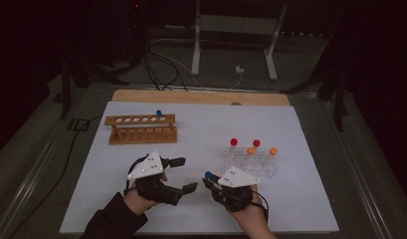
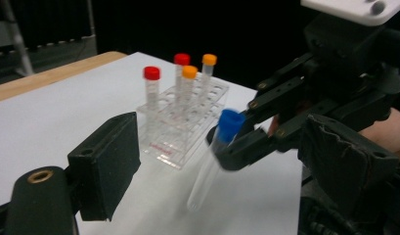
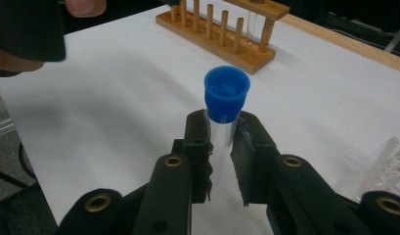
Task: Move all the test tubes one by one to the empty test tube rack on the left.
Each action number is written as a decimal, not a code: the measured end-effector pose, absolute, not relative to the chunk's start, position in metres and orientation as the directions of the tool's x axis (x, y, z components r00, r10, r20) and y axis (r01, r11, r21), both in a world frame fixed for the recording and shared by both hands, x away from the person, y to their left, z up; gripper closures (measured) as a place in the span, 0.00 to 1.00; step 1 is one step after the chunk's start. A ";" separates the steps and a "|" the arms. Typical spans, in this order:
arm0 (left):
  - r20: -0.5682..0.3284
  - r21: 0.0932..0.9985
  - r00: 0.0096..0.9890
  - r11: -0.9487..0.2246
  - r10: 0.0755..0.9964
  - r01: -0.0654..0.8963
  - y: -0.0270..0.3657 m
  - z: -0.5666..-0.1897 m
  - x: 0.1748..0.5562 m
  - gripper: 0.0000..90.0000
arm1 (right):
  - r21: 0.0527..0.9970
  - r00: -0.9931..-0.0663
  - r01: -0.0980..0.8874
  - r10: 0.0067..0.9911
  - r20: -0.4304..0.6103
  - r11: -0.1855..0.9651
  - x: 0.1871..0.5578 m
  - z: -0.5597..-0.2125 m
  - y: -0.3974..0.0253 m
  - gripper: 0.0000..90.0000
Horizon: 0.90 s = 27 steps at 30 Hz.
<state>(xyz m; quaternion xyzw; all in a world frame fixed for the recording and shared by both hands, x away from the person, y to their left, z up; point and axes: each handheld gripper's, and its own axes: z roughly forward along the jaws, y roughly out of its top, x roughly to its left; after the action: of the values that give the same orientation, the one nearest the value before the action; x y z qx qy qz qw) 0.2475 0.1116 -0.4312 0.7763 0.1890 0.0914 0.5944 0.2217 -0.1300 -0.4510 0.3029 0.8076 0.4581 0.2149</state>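
A clear test tube with a blue cap (image 3: 227,93) is clamped just below its cap by my right gripper (image 3: 221,147), which is shut on it. In the high view that right gripper (image 1: 210,182) sits low on the white sheet, left of a clear plastic rack (image 1: 263,172). The blue-capped tube (image 2: 210,164) hangs tilted above the sheet in the left gripper view. My left gripper (image 1: 184,175) stands open just left of it, its pads (image 2: 109,161) wide apart and empty. A wooden rack (image 1: 141,129) at the back left holds one blue-capped tube (image 1: 158,114).
The clear rack (image 2: 163,144) carries red-capped tubes (image 1: 234,143) and orange-capped tubes (image 1: 273,151). The white sheet (image 1: 91,164) covers a wooden tabletop (image 1: 201,96). Cables and stand legs lie on the floor behind.
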 end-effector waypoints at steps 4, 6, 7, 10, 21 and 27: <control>-0.086 0.959 0.922 -0.219 0.378 0.180 0.105 -0.431 0.248 0.29 | 0.869 -0.731 0.294 0.680 -0.065 0.399 0.221 -0.452 -0.128 0.86; -0.081 0.960 0.923 -0.221 0.376 0.174 0.102 -0.432 0.248 0.35 | 0.867 -0.734 0.293 0.676 -0.066 0.402 0.221 -0.452 -0.127 0.86; -0.079 0.959 0.923 -0.224 0.376 0.173 0.101 -0.432 0.248 0.37 | 0.867 -0.734 0.293 0.676 -0.066 0.403 0.221 -0.453 -0.126 0.86; -0.069 0.959 0.925 -0.231 0.375 0.165 0.096 -0.433 0.247 0.42 | 0.866 -0.739 0.292 0.671 -0.065 0.406 0.220 -0.453 -0.125 0.86; -0.044 0.946 0.917 -0.279 0.397 0.166 0.084 -0.441 0.249 0.63 | 0.864 -0.744 0.291 0.665 -0.067 0.412 0.220 -0.454 -0.122 0.86; -0.029 0.940 0.914 -0.301 0.404 0.163 0.082 -0.443 0.251 0.77 | 0.864 -0.742 0.290 0.667 -0.067 0.411 0.220 -0.453 -0.123 0.86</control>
<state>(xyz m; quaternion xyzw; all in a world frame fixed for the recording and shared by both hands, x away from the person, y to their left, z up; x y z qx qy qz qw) 0.2506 0.0817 -0.4434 0.7995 0.1773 0.1067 0.5640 0.2197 -0.1225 -0.4532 0.2939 0.8142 0.4564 0.2060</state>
